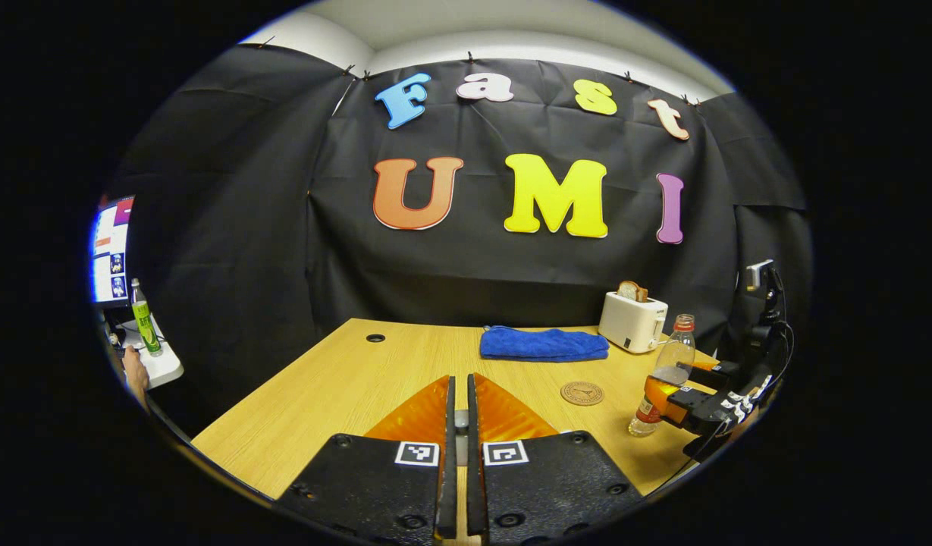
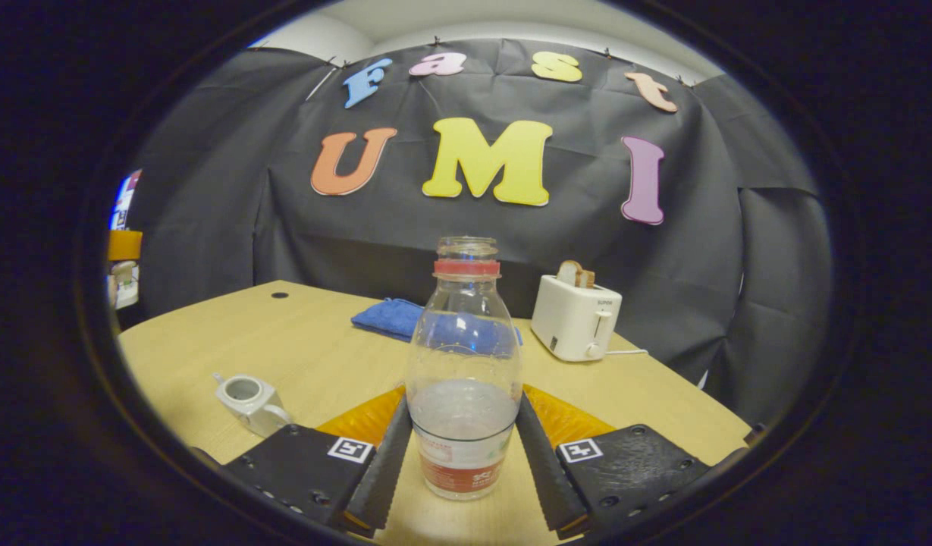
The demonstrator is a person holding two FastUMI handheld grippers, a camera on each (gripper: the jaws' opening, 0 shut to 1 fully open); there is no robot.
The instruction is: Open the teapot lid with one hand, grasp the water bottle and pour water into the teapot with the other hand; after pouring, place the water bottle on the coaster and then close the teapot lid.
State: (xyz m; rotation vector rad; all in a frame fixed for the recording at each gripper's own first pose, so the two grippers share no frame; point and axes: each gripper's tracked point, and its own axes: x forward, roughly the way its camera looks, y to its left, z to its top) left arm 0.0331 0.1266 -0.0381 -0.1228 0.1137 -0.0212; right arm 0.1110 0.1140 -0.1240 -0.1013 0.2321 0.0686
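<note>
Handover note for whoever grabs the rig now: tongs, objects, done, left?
Left tongs: closed on a small pale piece, probably the teapot lid.
Right tongs: shut on the water bottle, which is uncapped, part full and beside the coaster, not on it.
Teapot: open, on the table.
Done: lid off, bottle gripped. Poured yet: cannot tell.
Left: pour if needed, bottle onto coaster, lid back.

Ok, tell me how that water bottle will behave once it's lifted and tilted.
The water bottle looks like thin clear plastic, so it may flex under the right hand-held gripper. It seems under half full, so probably light. With no cap on, water could slosh out if tilted fast. Tall and narrow, it may tip if set down carelessly.
</note>
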